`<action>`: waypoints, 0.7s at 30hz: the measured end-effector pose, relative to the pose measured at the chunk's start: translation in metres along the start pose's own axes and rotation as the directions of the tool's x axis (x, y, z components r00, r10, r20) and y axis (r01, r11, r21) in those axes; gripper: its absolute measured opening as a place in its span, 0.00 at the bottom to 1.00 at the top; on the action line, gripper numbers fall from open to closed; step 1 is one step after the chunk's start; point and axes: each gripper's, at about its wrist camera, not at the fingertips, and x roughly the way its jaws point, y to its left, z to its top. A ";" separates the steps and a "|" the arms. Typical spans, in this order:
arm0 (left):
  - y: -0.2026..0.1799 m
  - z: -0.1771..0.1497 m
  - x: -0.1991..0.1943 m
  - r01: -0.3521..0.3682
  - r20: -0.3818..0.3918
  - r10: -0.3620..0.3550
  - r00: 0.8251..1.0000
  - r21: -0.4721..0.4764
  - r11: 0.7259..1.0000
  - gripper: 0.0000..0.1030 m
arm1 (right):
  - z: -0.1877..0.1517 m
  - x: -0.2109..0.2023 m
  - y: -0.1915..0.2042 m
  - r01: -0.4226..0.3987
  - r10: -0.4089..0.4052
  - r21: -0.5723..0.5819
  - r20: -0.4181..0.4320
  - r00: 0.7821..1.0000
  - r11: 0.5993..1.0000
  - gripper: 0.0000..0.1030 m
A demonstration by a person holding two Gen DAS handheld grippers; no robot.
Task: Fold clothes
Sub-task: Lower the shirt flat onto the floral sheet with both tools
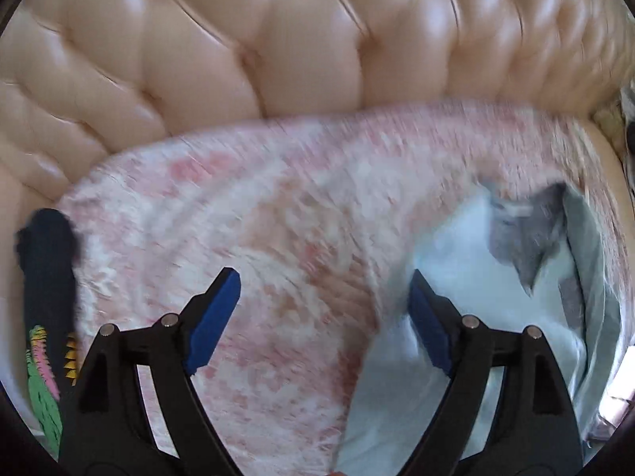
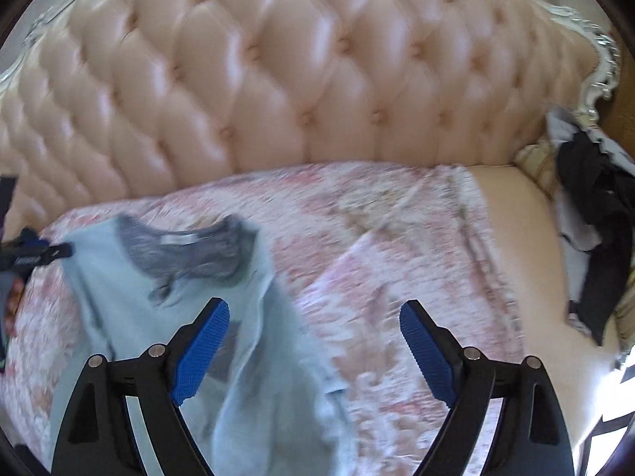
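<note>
A light blue garment (image 2: 262, 357) with a grey collar (image 2: 190, 254) lies loosely spread on the pink-and-white patterned cover (image 2: 397, 246) of a sofa seat. My right gripper (image 2: 315, 317) hovers above the garment's right edge, open, with nothing between its blue pads. In the left wrist view the same garment (image 1: 456, 317) lies at the lower right. My left gripper (image 1: 321, 289) hangs open over the cover (image 1: 258, 218) at the garment's left edge and holds nothing. The left gripper (image 2: 39, 254) also shows at the far left of the right wrist view, beside the garment's corner.
A tufted beige leather backrest (image 2: 297, 59) rises behind the seat. A pile of dark and grey clothes (image 2: 595, 218) lies on the right end of the sofa. A dark garment with a colourful print (image 1: 47, 297) lies at the left end.
</note>
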 end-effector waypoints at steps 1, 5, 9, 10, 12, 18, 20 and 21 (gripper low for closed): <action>-0.006 0.001 0.004 -0.039 -0.006 0.040 0.999 0.065 0.997 0.82 | 0.001 0.009 0.004 -0.005 0.005 -0.012 -0.014 1.000 1.000 0.86; -0.006 0.002 0.014 -0.006 -0.037 0.019 0.999 0.316 0.949 0.82 | 0.016 0.048 0.017 0.007 -0.012 -0.073 -0.061 0.998 0.997 0.86; 0.026 0.020 -0.003 0.141 0.094 -0.166 0.982 0.224 0.964 0.74 | 0.032 0.080 0.024 0.017 -0.030 -0.165 -0.080 0.996 0.986 0.86; 0.029 0.025 -0.002 0.200 0.107 -0.222 0.969 0.185 0.962 0.73 | 0.036 0.088 0.026 0.013 -0.029 -0.188 -0.084 0.996 0.982 0.86; 0.025 0.035 0.013 0.250 0.078 -0.261 0.962 0.127 0.960 0.68 | 0.043 0.105 0.032 0.004 -0.027 -0.221 -0.101 0.995 0.975 0.86; -0.005 0.042 0.070 0.354 -0.118 -0.346 0.931 0.057 0.933 0.60 | 0.054 0.140 0.046 -0.023 -0.012 -0.242 -0.140 0.990 0.970 0.86; -0.010 0.042 0.080 0.307 -0.148 -0.296 0.944 0.057 0.950 0.60 | 0.056 0.148 0.047 -0.025 -0.013 -0.242 -0.155 0.988 0.970 0.86; -0.008 0.042 0.083 0.326 -0.163 -0.317 0.934 0.028 0.945 0.59 | 0.057 0.152 0.047 -0.028 -0.011 -0.240 -0.161 0.987 0.970 0.85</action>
